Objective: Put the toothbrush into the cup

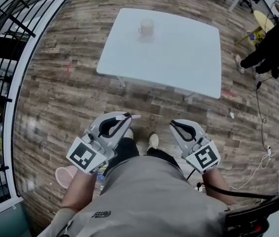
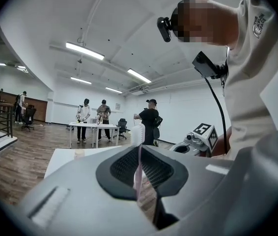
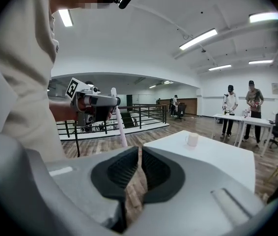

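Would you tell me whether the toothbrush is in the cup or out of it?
Out: the toothbrush is clamped in the left tool, while the cup stands apart on the white table.

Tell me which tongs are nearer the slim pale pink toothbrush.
Left. The left tongs are shut on the slim pale pink toothbrush, its head poking past their tips; the right tongs, shut and empty, sit apart to its right.

Cup (image 1: pixel 146 27) is set on the surface (image 1: pixel 189 68), twd its far-left corner, at 12 o'clock. Left gripper (image 1: pixel 125 117), w/ toothbrush (image 1: pixel 135 116) betw. its jaws, and right gripper (image 1: pixel 175 126) are held side by side short of the near edge, approx. 6. Railing (image 1: pixel 1 58) is seen at 9, a person (image 1: pixel 272 43) at 2.
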Motion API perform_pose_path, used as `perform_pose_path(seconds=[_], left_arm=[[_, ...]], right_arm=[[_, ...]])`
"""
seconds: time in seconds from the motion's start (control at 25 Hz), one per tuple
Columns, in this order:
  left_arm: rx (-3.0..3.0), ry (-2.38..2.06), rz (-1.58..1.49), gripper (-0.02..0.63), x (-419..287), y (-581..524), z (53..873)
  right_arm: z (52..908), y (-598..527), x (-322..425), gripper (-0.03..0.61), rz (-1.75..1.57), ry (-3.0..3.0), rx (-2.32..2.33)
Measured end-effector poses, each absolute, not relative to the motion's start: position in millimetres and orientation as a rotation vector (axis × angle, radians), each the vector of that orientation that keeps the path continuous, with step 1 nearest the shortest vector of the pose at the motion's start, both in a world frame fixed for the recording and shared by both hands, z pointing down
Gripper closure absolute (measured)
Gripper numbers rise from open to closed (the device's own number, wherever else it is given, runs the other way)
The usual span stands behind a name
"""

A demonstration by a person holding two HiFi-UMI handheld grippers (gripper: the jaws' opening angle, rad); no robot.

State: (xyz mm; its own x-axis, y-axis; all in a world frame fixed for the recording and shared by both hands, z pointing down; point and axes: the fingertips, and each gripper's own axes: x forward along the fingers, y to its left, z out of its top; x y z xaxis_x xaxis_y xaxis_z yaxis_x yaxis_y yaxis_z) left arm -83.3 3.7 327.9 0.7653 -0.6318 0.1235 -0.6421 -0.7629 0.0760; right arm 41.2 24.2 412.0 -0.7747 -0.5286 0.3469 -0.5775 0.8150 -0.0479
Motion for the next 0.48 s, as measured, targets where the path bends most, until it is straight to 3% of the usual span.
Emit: perform_pose_path(seconds=[0.48], left_arm=[[2.887,-0.892,0.011,0.594,-135.1,-117.9,317.4]], right_arm=[[393.4,-74.3,-12.7,0.566,0.185,-2.622,0.972]])
